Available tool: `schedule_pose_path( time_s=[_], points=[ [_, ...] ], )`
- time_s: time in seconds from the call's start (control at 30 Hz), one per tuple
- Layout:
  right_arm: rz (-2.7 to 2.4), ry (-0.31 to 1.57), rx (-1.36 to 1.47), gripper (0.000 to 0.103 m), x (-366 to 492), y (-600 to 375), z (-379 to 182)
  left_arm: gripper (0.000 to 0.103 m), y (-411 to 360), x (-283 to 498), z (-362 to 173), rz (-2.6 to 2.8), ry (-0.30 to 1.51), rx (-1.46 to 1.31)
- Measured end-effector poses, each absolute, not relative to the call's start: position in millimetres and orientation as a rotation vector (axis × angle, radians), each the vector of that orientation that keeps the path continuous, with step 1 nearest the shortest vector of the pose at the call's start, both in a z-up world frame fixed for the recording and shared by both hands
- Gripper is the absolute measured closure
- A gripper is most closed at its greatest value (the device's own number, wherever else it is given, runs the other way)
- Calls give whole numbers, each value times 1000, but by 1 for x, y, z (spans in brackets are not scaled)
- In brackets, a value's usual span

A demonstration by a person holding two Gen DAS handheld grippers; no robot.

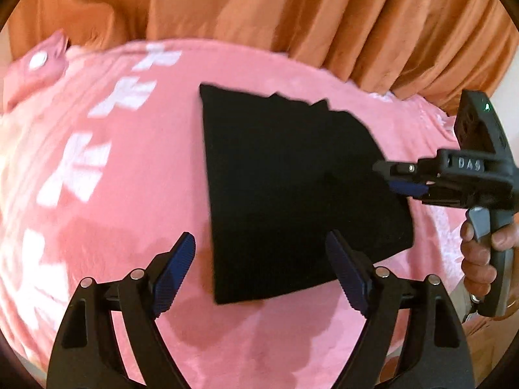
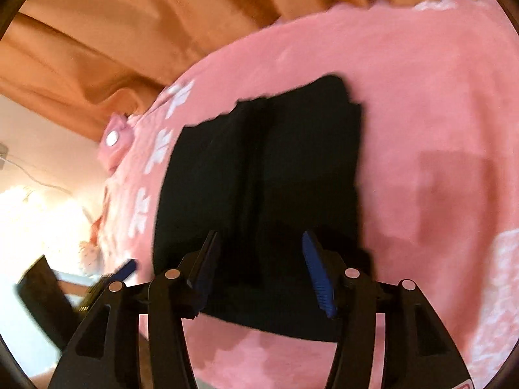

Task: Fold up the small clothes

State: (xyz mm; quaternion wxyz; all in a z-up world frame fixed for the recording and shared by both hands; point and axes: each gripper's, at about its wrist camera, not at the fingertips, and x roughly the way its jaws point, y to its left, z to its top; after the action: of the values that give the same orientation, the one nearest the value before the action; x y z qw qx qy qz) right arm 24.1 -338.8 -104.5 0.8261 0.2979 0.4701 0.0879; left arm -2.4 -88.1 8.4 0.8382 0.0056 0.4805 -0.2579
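A folded black garment (image 1: 285, 188) lies flat on a pink blanket (image 1: 113, 178); it also shows in the right wrist view (image 2: 259, 194). My left gripper (image 1: 261, 272) is open and empty, hovering above the garment's near left corner. My right gripper (image 2: 259, 272) is open and empty, just above the garment's near edge. In the left wrist view the right gripper (image 1: 399, 178) reaches in from the right over the garment's right edge, held by a hand (image 1: 480, 249).
An orange curtain (image 1: 292, 9) hangs behind the blanket. White flower patterns (image 1: 81, 168) run along the blanket's left side. A pink plush shape (image 1: 39, 64) sits at the far left. The blanket's left edge drops off near a pale wall (image 2: 39, 162).
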Motion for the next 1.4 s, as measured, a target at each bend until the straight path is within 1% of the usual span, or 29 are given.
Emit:
schedule_pose_path(
  time_s=[0.17,0.23,0.37,0.57,0.73,0.77,0.8,0.83,0.93,0.97,1.03,1.07,1.1,1.2,1.23,1.27,1.33,1.4],
  points=[
    [223,1050,663,50,40,-317,-117,23,-97,-14,-9,-605,1069,67],
    [231,1058,685,46,43,-314,-120,23,-102,-20,-14,-605,1076,120],
    [266,1066,760,43,49,-316,-127,23,-106,-24,-26,-591,1114,145],
    [361,1029,911,43,45,-325,-123,23,-96,-25,-16,-588,1075,104],
    [327,1065,804,42,49,-307,-131,23,-89,-25,-5,-578,1027,82],
    [318,1060,773,46,50,-303,-131,23,-88,-24,-2,-577,1024,64],
    [301,1050,716,71,51,-298,-129,23,-88,-23,1,-576,1021,48],
    [276,1043,630,90,53,-292,-124,23,-87,-21,6,-577,1010,22],
    [263,895,484,92,42,-280,-80,23,-84,-18,27,-605,945,-69],
    [274,809,406,92,31,-274,-54,23,-84,-17,36,-620,909,-98],
    [265,729,330,92,17,-275,-27,19,-88,-15,43,-625,881,-92],
    [206,739,300,92,14,-284,-29,19,-95,-12,38,-606,888,-61],
    [135,799,300,92,16,-297,-45,19,-100,-9,32,-589,905,-33],
    [31,1033,398,92,32,-330,-115,25,-113,2,2,-529,1005,55],
    [56,1017,451,92,31,-337,-125,26,-114,5,-3,-522,1033,50],
    [80,1001,482,92,30,-342,-123,26,-112,7,-2,-523,1044,12],
    [79,964,458,92,23,-343,-108,25,-109,5,7,-542,1028,-32],
    [96,914,432,92,14,-340,-96,23,-117,3,13,-552,999,-12]
  ],
)
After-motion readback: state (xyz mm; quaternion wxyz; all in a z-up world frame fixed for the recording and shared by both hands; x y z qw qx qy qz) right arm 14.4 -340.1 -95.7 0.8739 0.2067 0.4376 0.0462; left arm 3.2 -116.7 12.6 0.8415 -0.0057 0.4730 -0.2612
